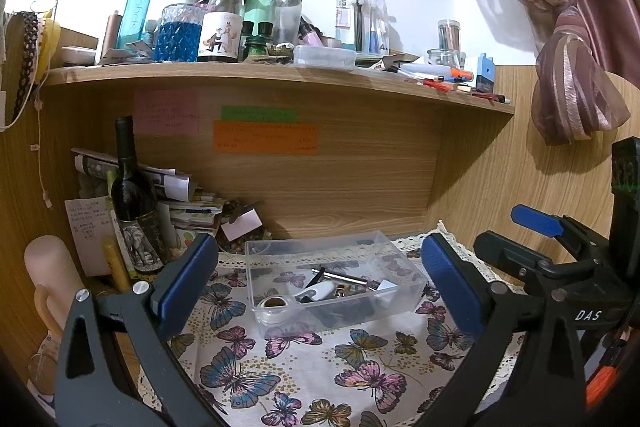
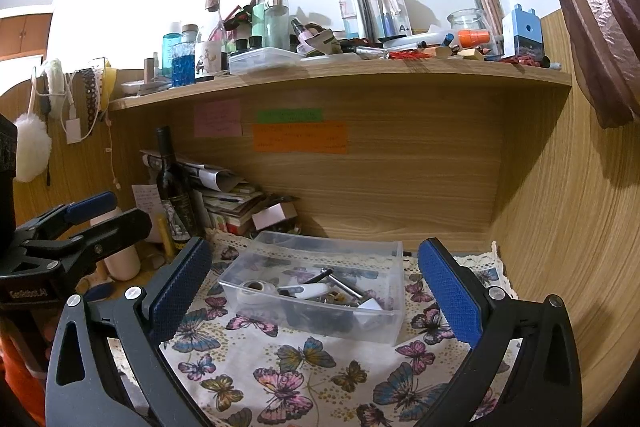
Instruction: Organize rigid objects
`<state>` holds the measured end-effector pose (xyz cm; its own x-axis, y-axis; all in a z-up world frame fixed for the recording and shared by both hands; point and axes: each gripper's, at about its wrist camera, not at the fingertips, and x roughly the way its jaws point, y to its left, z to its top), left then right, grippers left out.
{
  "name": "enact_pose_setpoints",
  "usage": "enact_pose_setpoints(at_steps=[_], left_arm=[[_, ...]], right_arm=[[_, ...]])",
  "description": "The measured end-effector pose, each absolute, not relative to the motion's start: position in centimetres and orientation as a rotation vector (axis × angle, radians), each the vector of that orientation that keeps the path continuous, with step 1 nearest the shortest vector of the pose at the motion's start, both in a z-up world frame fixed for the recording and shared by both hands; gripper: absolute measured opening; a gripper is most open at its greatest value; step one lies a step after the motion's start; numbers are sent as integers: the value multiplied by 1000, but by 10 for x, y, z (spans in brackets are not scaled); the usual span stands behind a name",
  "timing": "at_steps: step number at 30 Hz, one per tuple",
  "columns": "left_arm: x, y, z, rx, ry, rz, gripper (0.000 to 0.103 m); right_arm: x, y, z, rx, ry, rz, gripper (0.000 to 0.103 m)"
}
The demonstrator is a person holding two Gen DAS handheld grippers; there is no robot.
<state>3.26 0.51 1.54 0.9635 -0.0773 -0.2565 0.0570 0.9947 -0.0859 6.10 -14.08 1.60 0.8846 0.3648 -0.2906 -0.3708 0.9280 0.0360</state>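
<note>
A clear plastic bin (image 1: 408, 289) stands on the butterfly cloth (image 1: 304, 367) under the shelf; it shows too in the right wrist view (image 2: 384, 323). Inside lie a tape roll (image 1: 274, 303), a white and black tool (image 1: 316, 291), a metal pen-like rod (image 1: 344, 277) and small metal bits. My left gripper (image 1: 320, 283) is open and empty, its jaws either side of the bin, nearer the camera. My right gripper (image 2: 316, 287) is open and empty, likewise in front of the bin. Each gripper shows at the edge of the other's view.
A dark wine bottle (image 1: 134, 203) stands at the left by stacked papers (image 1: 188, 203) and a pink bottle (image 1: 52, 275). The wooden shelf (image 1: 280, 75) above carries several bottles, jars, pens and a lidded clear box (image 1: 324, 57). A curtain (image 1: 568, 67) hangs at right.
</note>
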Motion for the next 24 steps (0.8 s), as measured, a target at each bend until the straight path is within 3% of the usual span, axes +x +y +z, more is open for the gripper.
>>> enact_pose_setpoints(at_steps=[24], left_arm=[[34, 2, 15, -72, 274, -76, 103]], right_arm=[[61, -139, 15, -22, 300, 375, 103]])
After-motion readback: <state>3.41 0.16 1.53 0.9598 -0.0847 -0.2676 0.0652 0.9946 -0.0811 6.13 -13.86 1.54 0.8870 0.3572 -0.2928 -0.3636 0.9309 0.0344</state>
